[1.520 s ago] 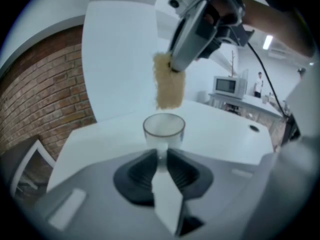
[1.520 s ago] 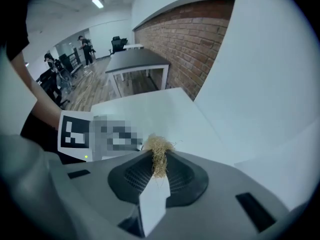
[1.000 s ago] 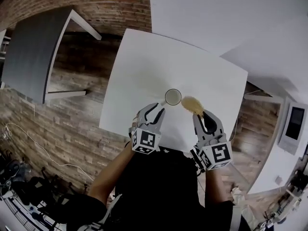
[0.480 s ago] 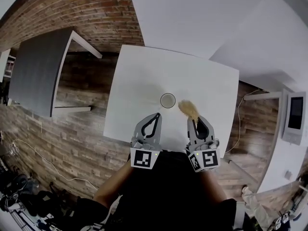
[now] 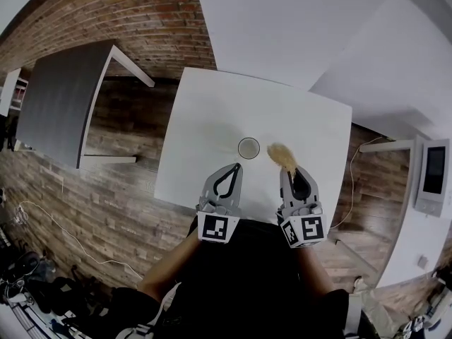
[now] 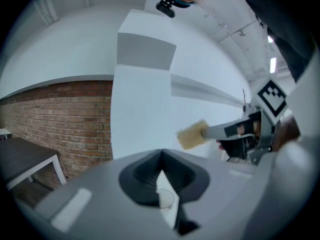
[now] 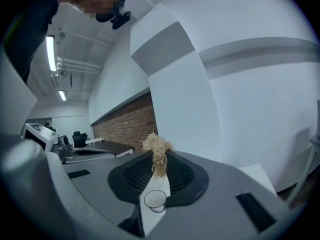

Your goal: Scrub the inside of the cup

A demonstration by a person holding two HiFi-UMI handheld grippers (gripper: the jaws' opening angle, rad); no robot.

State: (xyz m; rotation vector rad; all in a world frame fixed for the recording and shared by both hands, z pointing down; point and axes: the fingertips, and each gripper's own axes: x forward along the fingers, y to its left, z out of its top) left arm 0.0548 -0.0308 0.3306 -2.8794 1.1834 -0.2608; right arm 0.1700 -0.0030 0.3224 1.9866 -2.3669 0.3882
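With left tongs (image 5: 234, 166) closed empty and right tongs (image 5: 289, 169) clamping a scrubber (image 5: 281, 154), the cup (image 5: 248, 147) is sitting untouched; scrubbing seemingly isn't underway.

cup (image 5: 248, 147): parked on the table (image 5: 205, 119), around the middle
scrubber (image 5: 282, 155): held just right of the cup

The left gripper (image 6: 161, 156) has its jaws pressed together with nothing between them; below their tips a clear cup (image 6: 165, 200) stands on the white table (image 6: 164, 182); at right, the right gripper (image 6: 210, 132) grips a tan scrubber (image 6: 191, 135); a brick wall (image 6: 55, 116) lies left.
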